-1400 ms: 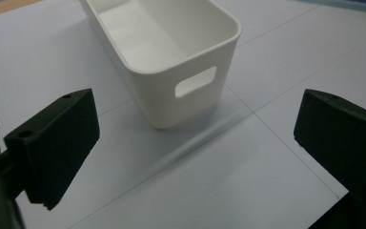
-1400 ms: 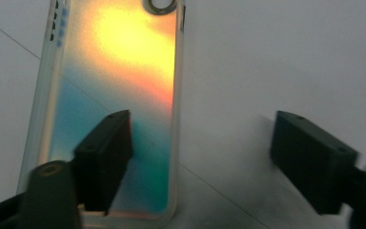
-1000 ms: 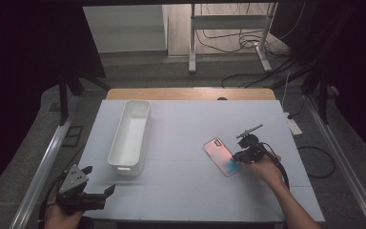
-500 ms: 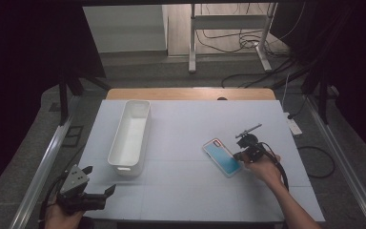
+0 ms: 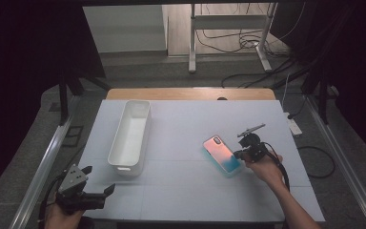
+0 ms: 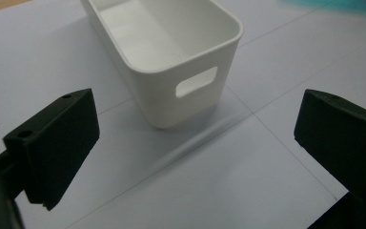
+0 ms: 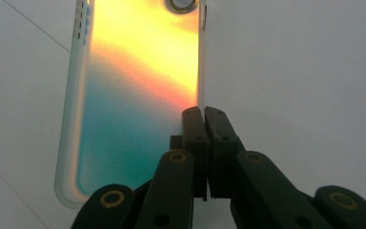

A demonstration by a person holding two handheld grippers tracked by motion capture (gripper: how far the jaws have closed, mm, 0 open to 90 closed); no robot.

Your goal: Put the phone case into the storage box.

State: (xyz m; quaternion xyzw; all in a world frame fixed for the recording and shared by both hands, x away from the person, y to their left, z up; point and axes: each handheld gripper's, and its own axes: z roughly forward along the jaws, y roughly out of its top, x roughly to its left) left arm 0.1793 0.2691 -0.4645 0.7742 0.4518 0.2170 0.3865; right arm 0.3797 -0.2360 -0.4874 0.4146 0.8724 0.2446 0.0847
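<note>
Nearest, the left gripper [image 5: 97,194] hovers low at the table's [image 5: 181,191] front corner, jaws wide apart and empty. Farther right, the right gripper [image 5: 240,155] pinches one phone's [image 5: 221,155] edge; beyond stands one white bin [image 5: 129,136].

White table [image 5: 186,191]: white bin [image 5: 129,136] left, phone case [image 5: 221,155] right, probably tilted.

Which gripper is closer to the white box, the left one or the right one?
Left. The left gripper sits just below the white box, at the table's near left corner, its open fingers facing the box's handle end. The right gripper is across the table, shut on the phone case.
</note>
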